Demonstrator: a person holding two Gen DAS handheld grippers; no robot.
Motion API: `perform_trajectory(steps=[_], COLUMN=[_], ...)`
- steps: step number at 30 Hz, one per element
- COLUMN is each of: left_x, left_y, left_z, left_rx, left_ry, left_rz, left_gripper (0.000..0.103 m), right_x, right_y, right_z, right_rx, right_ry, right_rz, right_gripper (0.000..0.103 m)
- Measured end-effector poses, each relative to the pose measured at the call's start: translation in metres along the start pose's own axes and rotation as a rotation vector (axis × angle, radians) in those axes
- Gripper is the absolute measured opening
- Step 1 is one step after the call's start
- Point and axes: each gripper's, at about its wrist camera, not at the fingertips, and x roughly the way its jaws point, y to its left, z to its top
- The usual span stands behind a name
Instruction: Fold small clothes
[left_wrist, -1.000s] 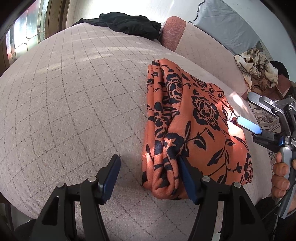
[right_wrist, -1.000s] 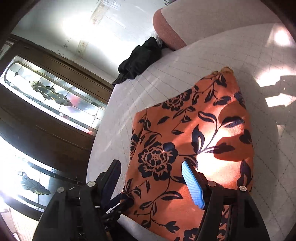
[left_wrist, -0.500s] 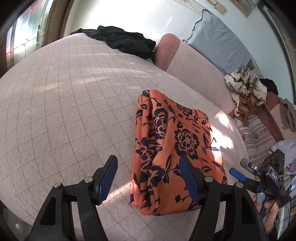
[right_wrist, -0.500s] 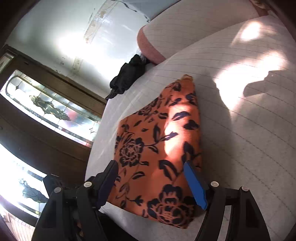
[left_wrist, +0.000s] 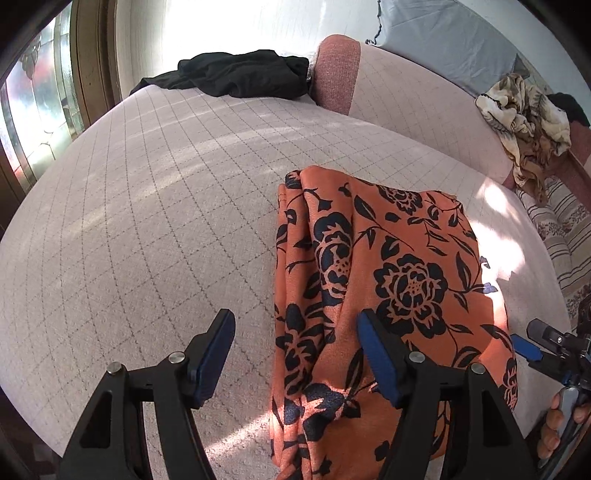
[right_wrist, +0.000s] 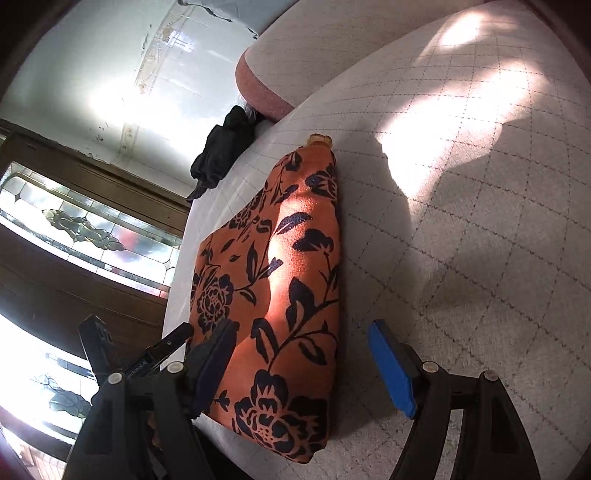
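A folded orange cloth with black flowers (left_wrist: 388, 280) lies flat on the quilted grey-pink sofa seat (left_wrist: 166, 206). My left gripper (left_wrist: 295, 354) is open and empty, hovering above the cloth's near left edge. The cloth also shows in the right wrist view (right_wrist: 280, 288). My right gripper (right_wrist: 303, 362) is open and empty, above the cloth's near end. The right gripper appears at the right edge of the left wrist view (left_wrist: 532, 347).
A black garment (left_wrist: 236, 75) lies at the far end of the seat by a pink cushion (left_wrist: 336, 74). A beige patterned cloth pile (left_wrist: 524, 118) sits on the backrest at the right. A stained-glass window (right_wrist: 85, 236) is beyond the seat's edge.
Both grippers have pulled back from the folded cloth and stayed open. The right gripper swung to the cloth's end; the cloth lies still.
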Motion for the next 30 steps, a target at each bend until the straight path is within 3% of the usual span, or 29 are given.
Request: perform_trajectory(steps=[3, 10, 13, 18, 23, 24, 25, 26, 27, 30], left_x=[-0.005, -0.005, -0.003, 0.006, 0.050, 0.048, 0.048, 0.047, 0.044, 0.027], left_y=[-0.001, 0.006, 0.013, 0.026, 0.016, 0.012, 0.008, 0.005, -0.001, -0.031], left_z=[0.000, 0.002, 0.005, 0.013, 0.013, 0.013, 0.015, 0.017, 0.021, 0.033], left_rx=[0.018, 0.012, -0.014, -0.124, -0.098, -0.081, -0.067, -0.075, -0.063, 0.006], left_ry=[-0.011, -0.010, 0.004, 0.041, 0.152, 0.125, 0.140, 0.148, 0.133, 0.062], left_rz=[0.032, 0.025, -0.027, -0.218, -0.186, -0.196, -0.259, -0.261, -0.234, -0.218], left_gripper=[0.070, 0.070, 0.071, 0.082, 0.084, 0.079, 0.043, 0.037, 0.030, 0.022], right_x=[0.003, 0.013, 0.021, 0.033, 0.060, 0.066, 0.070, 0.073, 0.072, 0.049], right_y=[0.007, 0.008, 0.004, 0.005, 0.007, 0.011, 0.017, 0.025, 0.031, 0.047], right_z=[0.000, 0.011, 0.016, 0.024, 0.031, 0.032, 0.032, 0.031, 0.032, 0.038], right_rx=[-0.021, -0.015, -0.004, -0.003, -0.001, -0.013, -0.048, -0.101, -0.140, -0.219], right_ry=[0.011, 0.032, 0.050, 0.065, 0.118, 0.132, 0.151, 0.163, 0.167, 0.134], right_rz=[-0.014, -0.038, -0.042, -0.032, -0.016, 0.001, 0.000, -0.038, -0.053, -0.052], right_gripper=[0.078, 0.078, 0.078, 0.078, 0.078, 0.076, 0.071, 0.045, 0.036, 0.031])
